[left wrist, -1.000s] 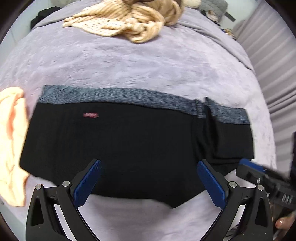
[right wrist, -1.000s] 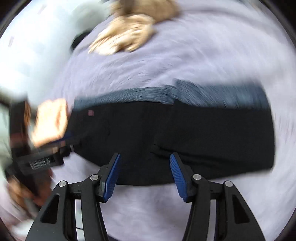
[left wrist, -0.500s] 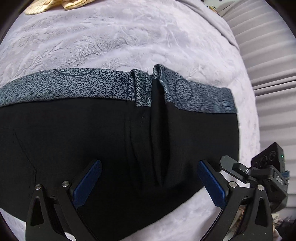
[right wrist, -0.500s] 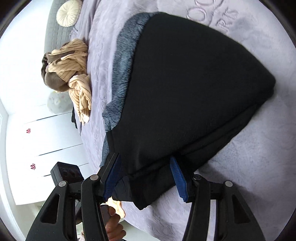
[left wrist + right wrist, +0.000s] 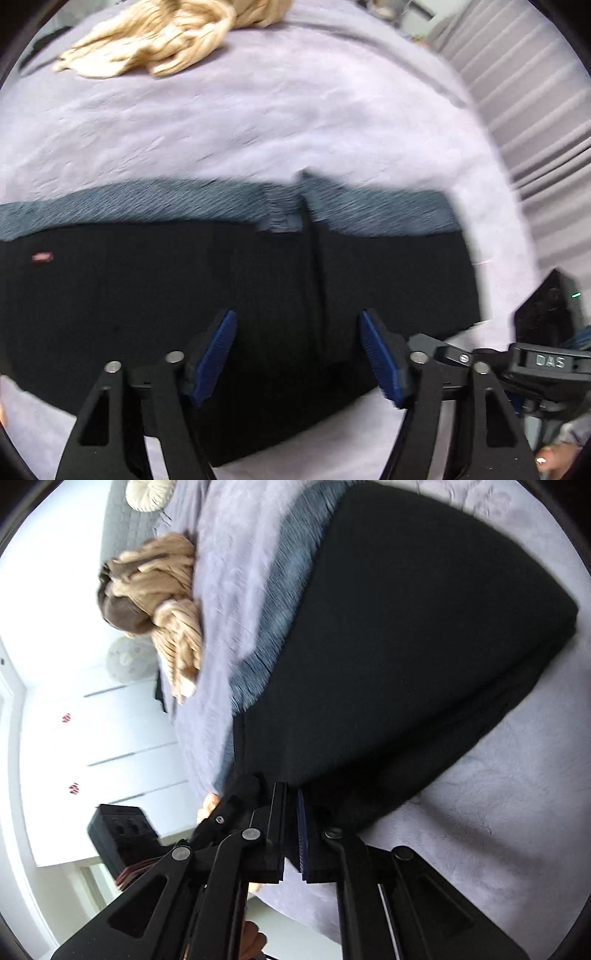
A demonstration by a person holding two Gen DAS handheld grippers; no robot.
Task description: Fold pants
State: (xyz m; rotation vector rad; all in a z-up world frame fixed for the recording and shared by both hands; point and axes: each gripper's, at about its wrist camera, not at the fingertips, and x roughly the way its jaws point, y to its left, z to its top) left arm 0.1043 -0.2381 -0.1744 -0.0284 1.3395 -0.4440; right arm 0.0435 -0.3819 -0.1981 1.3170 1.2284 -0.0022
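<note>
Black pants (image 5: 184, 295) with a grey-blue waistband (image 5: 155, 206) lie spread across a lavender bedspread (image 5: 258, 125). My left gripper (image 5: 295, 325) hovers over the pants near their front edge, beside a lengthwise crease. Its jaws are closing and its blue pads (image 5: 216, 354) stand apart, with black cloth in the gap but not pinched. In the right wrist view my right gripper (image 5: 291, 794) is shut on the near edge of the pants (image 5: 406, 646), pads together with cloth nipped between them. The right gripper's body (image 5: 539, 362) shows at the left view's lower right.
A beige knit garment (image 5: 155, 40) lies bunched at the far side of the bed, also the beige knit garment (image 5: 166, 602). A round cushion (image 5: 147, 491) sits beyond it. White drawers (image 5: 110, 738) stand past the bed's edge. Grey curtains (image 5: 535, 110) hang on the right.
The right jaws went from half apart around the pants' edge to shut on it. The left jaws have narrowed, and the left view drew back so the beige garment shows again.
</note>
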